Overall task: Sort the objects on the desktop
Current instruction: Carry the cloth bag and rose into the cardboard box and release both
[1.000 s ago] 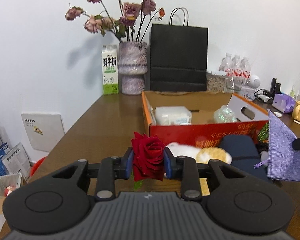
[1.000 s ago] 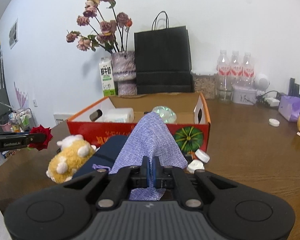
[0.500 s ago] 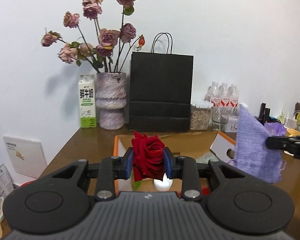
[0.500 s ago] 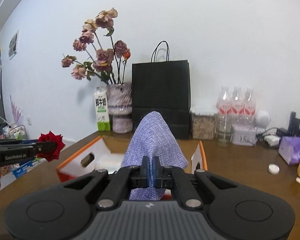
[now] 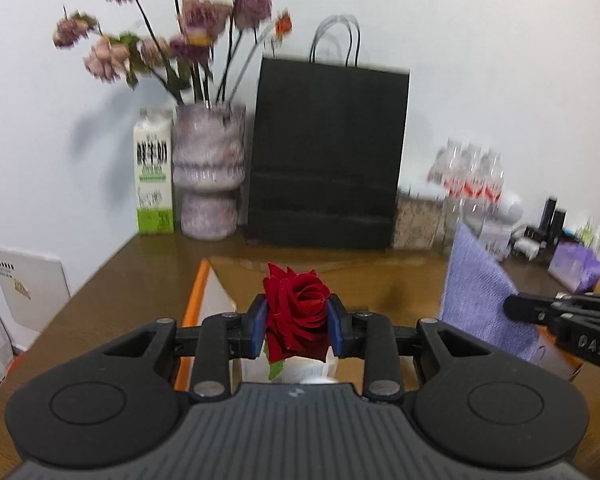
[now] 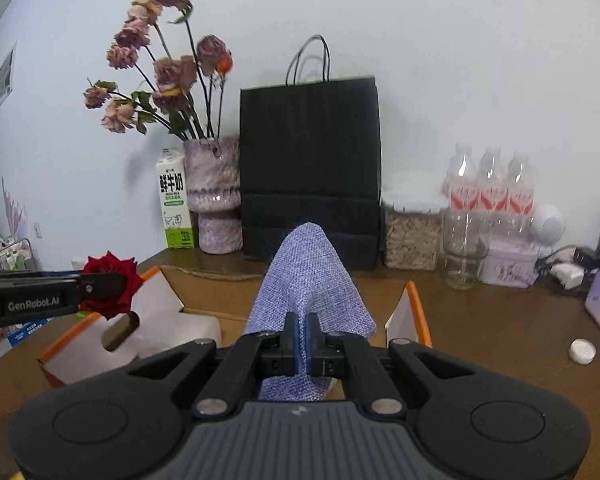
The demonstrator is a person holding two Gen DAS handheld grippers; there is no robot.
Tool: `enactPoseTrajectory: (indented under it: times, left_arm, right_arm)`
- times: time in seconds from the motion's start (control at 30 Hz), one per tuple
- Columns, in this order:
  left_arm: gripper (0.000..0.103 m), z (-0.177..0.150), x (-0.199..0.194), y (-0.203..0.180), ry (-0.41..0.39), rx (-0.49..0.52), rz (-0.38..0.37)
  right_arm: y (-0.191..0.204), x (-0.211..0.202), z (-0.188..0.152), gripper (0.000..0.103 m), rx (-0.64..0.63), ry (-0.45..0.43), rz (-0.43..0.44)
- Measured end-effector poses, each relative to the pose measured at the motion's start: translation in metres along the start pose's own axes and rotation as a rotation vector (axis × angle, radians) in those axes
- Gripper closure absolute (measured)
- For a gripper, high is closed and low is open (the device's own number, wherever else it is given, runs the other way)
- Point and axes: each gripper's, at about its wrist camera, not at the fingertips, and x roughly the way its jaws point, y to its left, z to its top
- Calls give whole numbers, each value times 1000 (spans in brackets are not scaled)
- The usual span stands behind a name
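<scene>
The left gripper [image 5: 296,330] is closed on a red rose [image 5: 296,312], the bloom squeezed between the blue pads with a leaf showing below. The right gripper [image 6: 302,340] is clamped nearly shut on a fold of a purple woven pouch [image 6: 308,280], which stands up in a peak ahead of the jaws. Both loads are held above the open cardboard box [image 6: 414,312], the rose over its left edge and the pouch nearer its right edge.

The step in hand is judged to be the lowering of both items into the box. It would be done well if each piece were brought down inside the orange rim before release, the rose let go gently so the petals are not crushed, and the pouch set flat rather than draped over the flap.

Inside the box a white block-like item [image 6: 196,330] is seen by the left wall; the rest of the floor is hidden by the grippers. Along the back edge of the table [image 6: 500,320] stand a vase [image 6: 214,196] of dried roses, a milk carton [image 6: 174,200], a black paper bag [image 6: 310,168], a clear jar [image 6: 410,236] of pale flakes and a pack of bottles [image 6: 488,188].
</scene>
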Motion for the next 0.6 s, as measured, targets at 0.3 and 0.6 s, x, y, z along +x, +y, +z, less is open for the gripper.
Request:
enactPoseTrajectory:
  times: [0.3,0.6]
  left_arm:
    - [72,-16,19,1,74,21,16]
    - [53,-19,19,-3,89,49,11]
  right_arm:
    - [-17,20,-24,100,31,76,8]
    - [-10,16,-26,91,7,72,1]
